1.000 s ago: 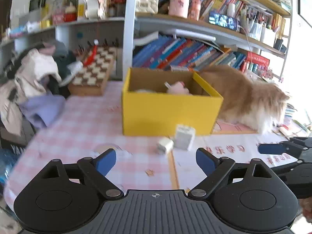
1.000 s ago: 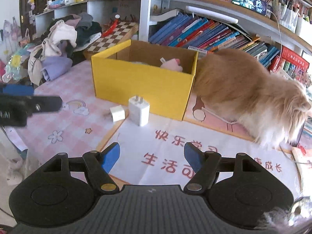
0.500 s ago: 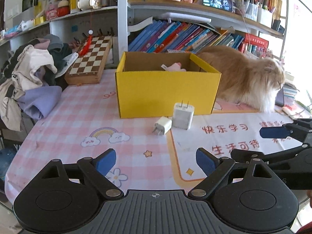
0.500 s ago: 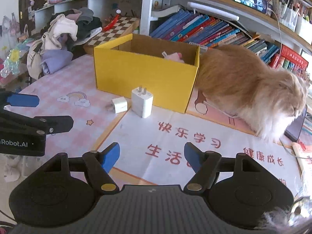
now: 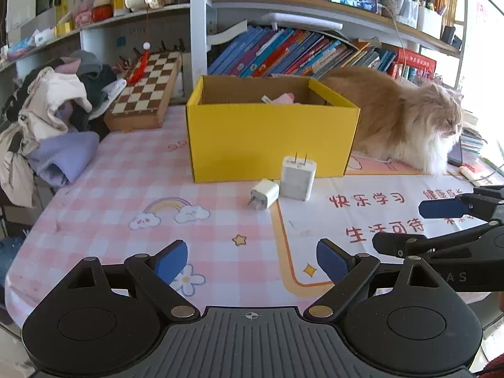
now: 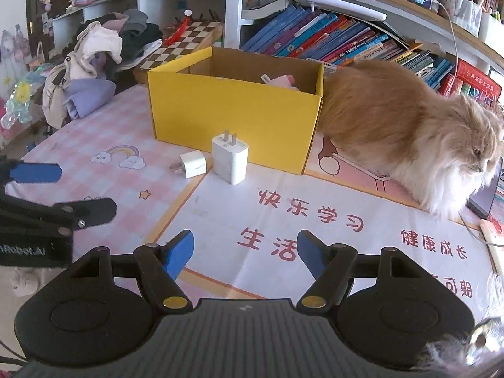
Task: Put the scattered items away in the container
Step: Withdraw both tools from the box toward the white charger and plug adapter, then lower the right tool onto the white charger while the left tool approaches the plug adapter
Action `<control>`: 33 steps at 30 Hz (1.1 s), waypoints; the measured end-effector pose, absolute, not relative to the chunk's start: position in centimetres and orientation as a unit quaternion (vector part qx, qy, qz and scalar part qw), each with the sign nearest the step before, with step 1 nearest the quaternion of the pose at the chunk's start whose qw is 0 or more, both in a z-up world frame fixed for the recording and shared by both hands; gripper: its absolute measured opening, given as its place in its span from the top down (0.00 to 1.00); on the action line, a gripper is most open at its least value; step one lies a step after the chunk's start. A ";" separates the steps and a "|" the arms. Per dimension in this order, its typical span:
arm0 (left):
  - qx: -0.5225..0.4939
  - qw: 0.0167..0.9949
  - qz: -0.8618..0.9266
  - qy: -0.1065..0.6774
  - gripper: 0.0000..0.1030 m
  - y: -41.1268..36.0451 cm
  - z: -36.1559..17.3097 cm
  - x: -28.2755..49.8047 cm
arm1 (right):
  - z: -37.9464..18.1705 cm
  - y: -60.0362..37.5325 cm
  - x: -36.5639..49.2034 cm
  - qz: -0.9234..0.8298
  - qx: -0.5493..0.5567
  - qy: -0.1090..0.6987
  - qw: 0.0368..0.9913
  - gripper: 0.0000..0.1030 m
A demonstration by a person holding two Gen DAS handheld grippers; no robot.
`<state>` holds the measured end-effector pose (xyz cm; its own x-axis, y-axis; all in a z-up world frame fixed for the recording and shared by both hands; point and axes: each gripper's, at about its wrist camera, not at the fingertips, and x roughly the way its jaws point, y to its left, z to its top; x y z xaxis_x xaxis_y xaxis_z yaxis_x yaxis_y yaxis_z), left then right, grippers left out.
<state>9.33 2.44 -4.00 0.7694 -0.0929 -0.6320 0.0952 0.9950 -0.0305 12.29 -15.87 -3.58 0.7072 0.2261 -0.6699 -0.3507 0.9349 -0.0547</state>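
Left hand-held gripper [image 5: 250, 260]: fingers apart, empty.
Right hand-held gripper [image 6: 245, 250]: fingers apart, empty.
White plastic plug chargers [image 5: 297, 178]: before yellow cardboard box [image 5: 267, 145].

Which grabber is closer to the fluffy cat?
Right. The right gripper hovers over the mat just in front of the cat; the left gripper sits farther off, across from the yellow box.

Right gripper [image 6: 245, 252] open over mat; two chargers [image 6: 230, 163] before yellow box [image 6: 233, 107].
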 end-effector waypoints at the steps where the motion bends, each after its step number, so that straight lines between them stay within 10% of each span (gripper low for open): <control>1: 0.000 0.940 -0.051 0.338 0.11 2.4 -4.1 9.5 | -3.6 -15.9 12.3 0.157 -0.089 0.349 0.920 0.31; 33: -0.001 0.928 -0.051 0.369 0.11 2.1 -6.0 15.0 | -4.7 -16.0 19.7 0.168 -0.091 0.385 0.903 0.32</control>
<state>15.05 2.06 -6.00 0.7226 -0.0953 -0.6847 0.0939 0.9948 -0.0394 19.72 -15.98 -4.70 0.6474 0.2343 -0.7252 -0.3738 0.9269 -0.0343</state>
